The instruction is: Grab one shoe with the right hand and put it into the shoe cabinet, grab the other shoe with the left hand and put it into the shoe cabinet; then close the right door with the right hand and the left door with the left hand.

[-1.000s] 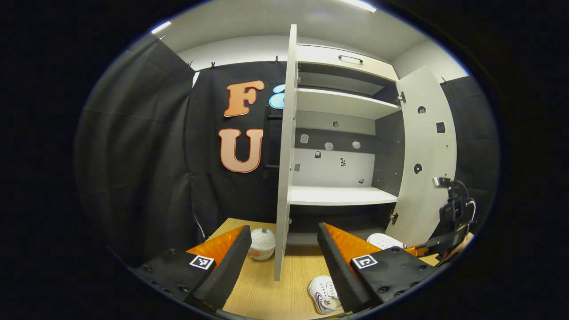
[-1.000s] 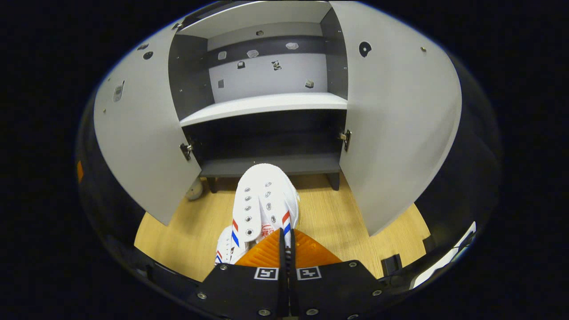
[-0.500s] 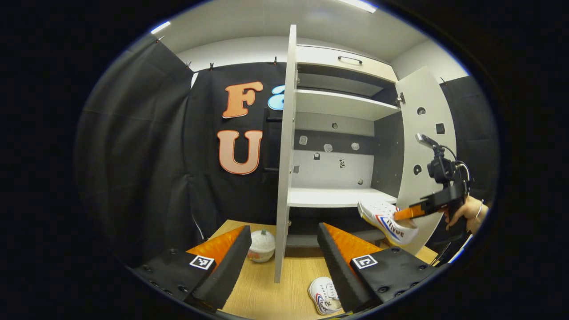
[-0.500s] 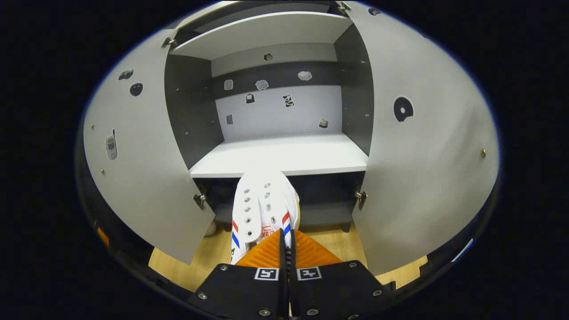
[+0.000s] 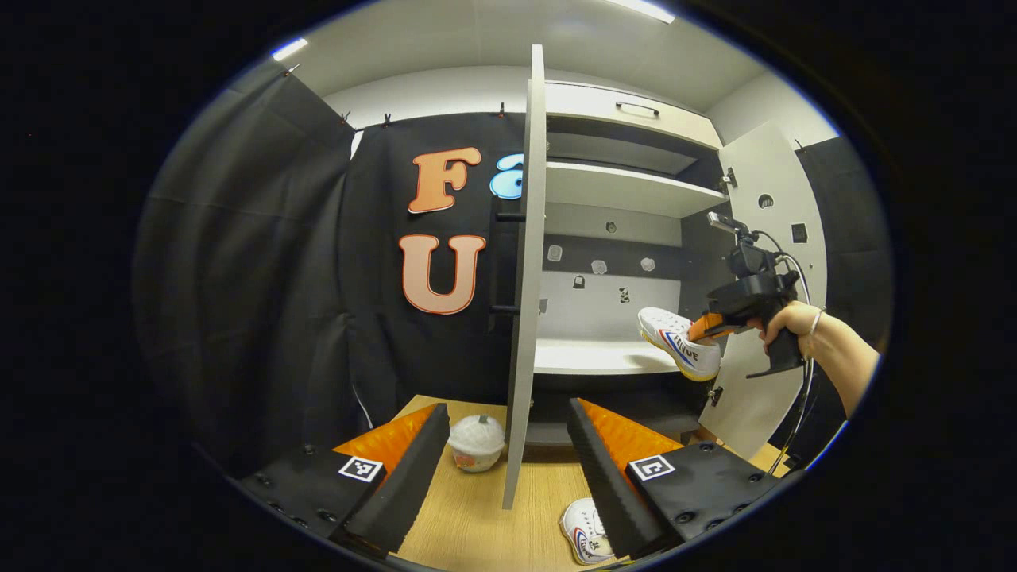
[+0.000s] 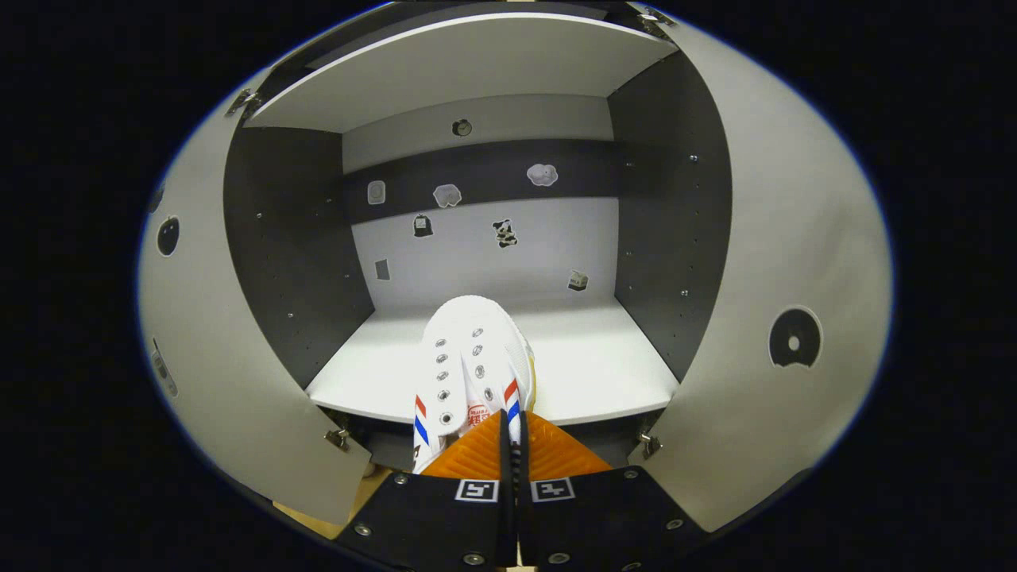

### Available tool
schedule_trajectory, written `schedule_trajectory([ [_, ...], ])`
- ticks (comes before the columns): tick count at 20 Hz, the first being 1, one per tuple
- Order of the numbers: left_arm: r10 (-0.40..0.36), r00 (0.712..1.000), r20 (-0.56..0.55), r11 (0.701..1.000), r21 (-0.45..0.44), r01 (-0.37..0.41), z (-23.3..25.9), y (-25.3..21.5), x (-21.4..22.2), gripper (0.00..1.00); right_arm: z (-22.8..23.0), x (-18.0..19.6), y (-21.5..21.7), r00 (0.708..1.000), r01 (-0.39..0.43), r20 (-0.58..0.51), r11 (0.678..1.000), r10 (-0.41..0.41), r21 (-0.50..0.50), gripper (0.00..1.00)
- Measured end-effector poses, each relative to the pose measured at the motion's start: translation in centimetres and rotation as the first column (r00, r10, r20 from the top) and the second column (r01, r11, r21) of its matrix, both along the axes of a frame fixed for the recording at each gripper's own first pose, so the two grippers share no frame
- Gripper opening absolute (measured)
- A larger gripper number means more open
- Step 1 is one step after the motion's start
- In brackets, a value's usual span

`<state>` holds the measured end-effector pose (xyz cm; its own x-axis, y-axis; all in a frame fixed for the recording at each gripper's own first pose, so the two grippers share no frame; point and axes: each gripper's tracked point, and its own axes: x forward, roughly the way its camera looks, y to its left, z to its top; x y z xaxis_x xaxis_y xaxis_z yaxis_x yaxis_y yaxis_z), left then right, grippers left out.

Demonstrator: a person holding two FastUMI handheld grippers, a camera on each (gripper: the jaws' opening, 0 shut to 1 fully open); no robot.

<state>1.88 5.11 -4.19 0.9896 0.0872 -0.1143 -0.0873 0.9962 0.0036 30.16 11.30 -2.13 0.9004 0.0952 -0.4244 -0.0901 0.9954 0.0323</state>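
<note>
In the right gripper view, the right gripper [image 6: 510, 421] sits at 6 o'clock. Its two fingers are pinched almost together on the back edge of a white sneaker [image 6: 474, 349] with red and blue stripes. The sneaker points away from the gripper, toe toward 12 o'clock. Its toe hangs over the front of the white shelf [image 6: 588, 365] in the shoe cabinet [image 6: 671, 222]. I think it is not resting on the shelf yet, but that is hard to see from here. Past the toe is the cabinet's back wall with little stickers on it.

In the left gripper view, the left gripper [image 5: 508, 445] is wide open and holds nothing. The other sneaker [image 5: 586, 540] lies on the wooden floor [image 5: 469, 516] at about 5 o'clock, just beside one finger. A small round white pot [image 5: 476, 442] stands a bit farther off, between the fingers. Behind it the left door [image 5: 524, 278] stands open, edge on. Farther away, at 3 o'clock, a hand [image 5: 783, 322] holds the right gripper with the first sneaker at the shelf. The right door [image 5: 767, 278] is open too.

The sneaker looks light and soft, like cloth with a bendy rubber sole. A pinch on the stiff heel edge seems a good hold. It may droop or swing, so it wants a slow set-down. The one on the floor could be taken by its heel edge too.
</note>
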Motion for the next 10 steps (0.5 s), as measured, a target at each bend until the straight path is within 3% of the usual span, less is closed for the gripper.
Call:
schedule_trajectory([
  [10,0.021,1.000,-0.012,1.000,0.003,-0.021,-0.2,1.8,2.1,0.94,-4.1,10.2,-0.3,0.989,0.086,-0.130,0.994,-0.077,0.066,0.00],
])
